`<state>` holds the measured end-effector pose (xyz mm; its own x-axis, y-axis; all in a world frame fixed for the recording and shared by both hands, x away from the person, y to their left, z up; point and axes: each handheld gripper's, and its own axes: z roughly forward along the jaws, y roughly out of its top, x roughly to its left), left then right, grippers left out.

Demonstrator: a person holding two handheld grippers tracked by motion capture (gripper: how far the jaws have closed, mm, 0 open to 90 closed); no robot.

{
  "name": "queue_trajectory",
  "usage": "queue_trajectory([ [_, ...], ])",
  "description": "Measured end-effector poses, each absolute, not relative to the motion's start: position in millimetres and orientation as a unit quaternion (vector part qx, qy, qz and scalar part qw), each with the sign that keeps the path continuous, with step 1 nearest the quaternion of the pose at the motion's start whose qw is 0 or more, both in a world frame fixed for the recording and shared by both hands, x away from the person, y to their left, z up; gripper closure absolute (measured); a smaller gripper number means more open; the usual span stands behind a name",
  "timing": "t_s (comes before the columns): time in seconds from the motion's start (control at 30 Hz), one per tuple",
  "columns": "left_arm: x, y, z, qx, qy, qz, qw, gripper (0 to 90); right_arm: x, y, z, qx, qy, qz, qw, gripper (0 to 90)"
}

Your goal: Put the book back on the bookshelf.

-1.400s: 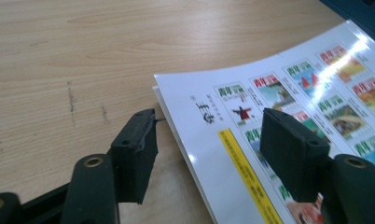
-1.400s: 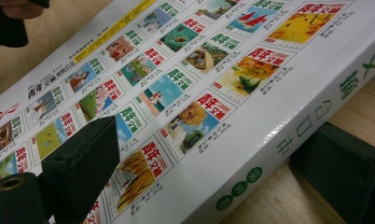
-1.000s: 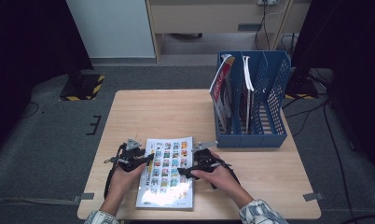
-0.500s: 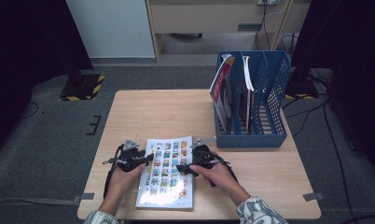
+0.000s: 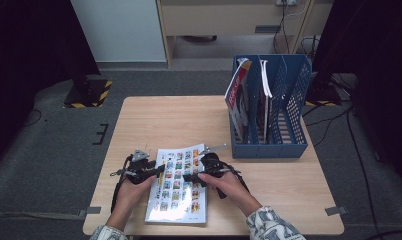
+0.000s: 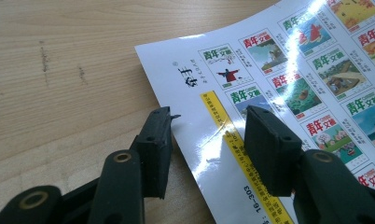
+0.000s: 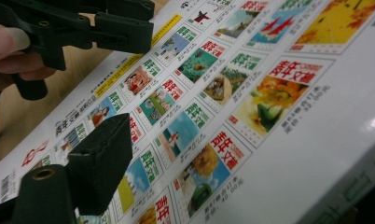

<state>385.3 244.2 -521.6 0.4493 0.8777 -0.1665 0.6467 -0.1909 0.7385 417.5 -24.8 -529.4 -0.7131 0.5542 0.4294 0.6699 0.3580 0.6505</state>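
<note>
Both grippers are working to pick up the magazine (image 5: pixel 178 186): the left gripper (image 5: pixel 156 172), jaws half open, is straddling its edge unclamped, while the right gripper (image 5: pixel 189 177), which has just been closing, is hovering wide over the cover, gripping nothing; next, each needs to pinch an edge.

High view: fixed above person's side, looks fwd and down on whole counter (image 5: pixel 269 175).
Left gripper view: rides gripper, v. close, faces magazine (image 6: pixel 288 79) edge.
Right gripper view: low, v. close, looks across magazine cover.
Shared: magazine in all three; left gripper (image 7: pixel 125 35) also in right view.

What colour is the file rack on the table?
Blue, the file rack; clearest in the high view.
</note>
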Motion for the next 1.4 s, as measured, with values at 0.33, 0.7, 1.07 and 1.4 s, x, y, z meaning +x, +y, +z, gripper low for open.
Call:
queue_trajectory([
  [0.33, 385.3, 243.5, -521.3, 0.758, 0.503, 0.151, 0.387, 51.4, 423.3, -25.6, -531.7, -0.382, -0.809, -0.439, 0.087, 23.2],
  [0.7, 385.2, 243.3, -521.2, 0.757, 0.504, 0.151, 0.387, 51.1, 428.9, -17.3, -532.2, -0.393, -0.801, -0.441, 0.104, 27.0],
  [1.07, 385.3, 243.9, -521.3, 0.756, 0.507, 0.15, 0.387, 50.5, 432.1, -9.3, -529.9, -0.403, -0.795, -0.436, 0.124, 30.2],
  [1.4, 384.9, 243.0, -519.4, 0.757, 0.509, 0.155, 0.379, 49.7, 431.8, -9.0, -518.7, -0.423, -0.793, -0.422, 0.118, 54.3],
])
